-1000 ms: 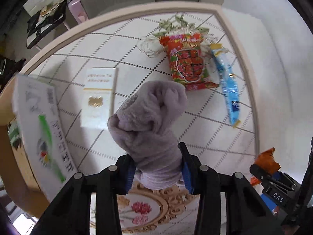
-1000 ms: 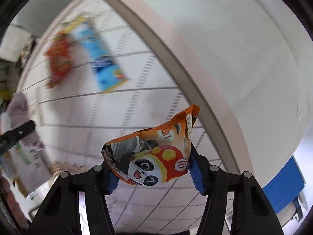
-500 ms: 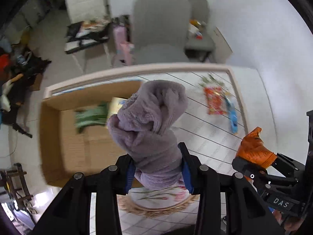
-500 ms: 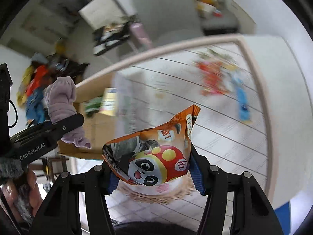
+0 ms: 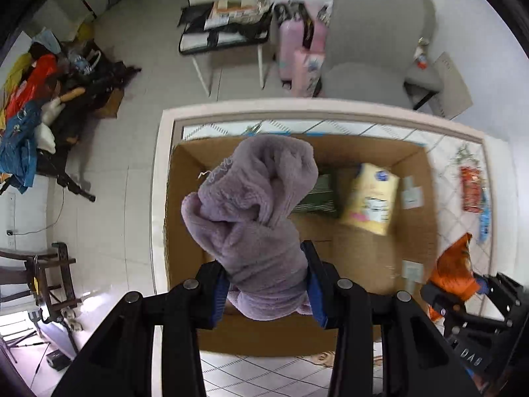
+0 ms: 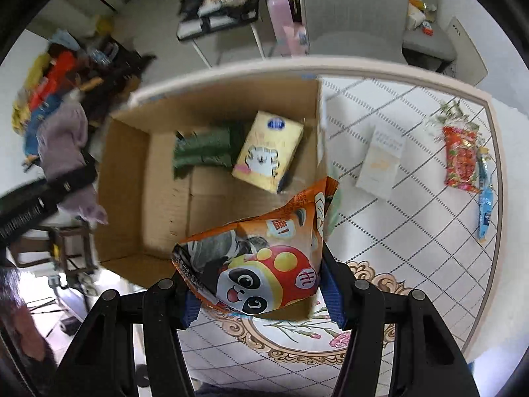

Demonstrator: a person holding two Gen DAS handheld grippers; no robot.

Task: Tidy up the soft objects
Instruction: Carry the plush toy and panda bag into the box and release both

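Observation:
My left gripper [image 5: 267,284] is shut on a lilac fleece cloth [image 5: 251,211], held above the left part of an open cardboard box [image 5: 185,198]. My right gripper [image 6: 261,294] is shut on an orange panda snack bag [image 6: 261,264], held over the box's near right corner [image 6: 132,178]. Inside the box lie a yellow tissue pack [image 6: 267,150] and a green cloth [image 6: 205,150]. The right gripper with the orange bag also shows in the left wrist view [image 5: 453,271]. The lilac cloth also shows at the left of the right wrist view [image 6: 66,145].
On the tiled table [image 6: 413,231] lie a white booklet [image 6: 382,162], a red snack bag [image 6: 461,158] and a blue wrapper [image 6: 484,205]. A grey chair [image 5: 373,49], pink cases [image 5: 297,49] and floor clutter [image 5: 36,99] stand beyond the table.
Both grippers have risen and swung left, from over the table's snacks to above the cardboard box. Each still holds its item.

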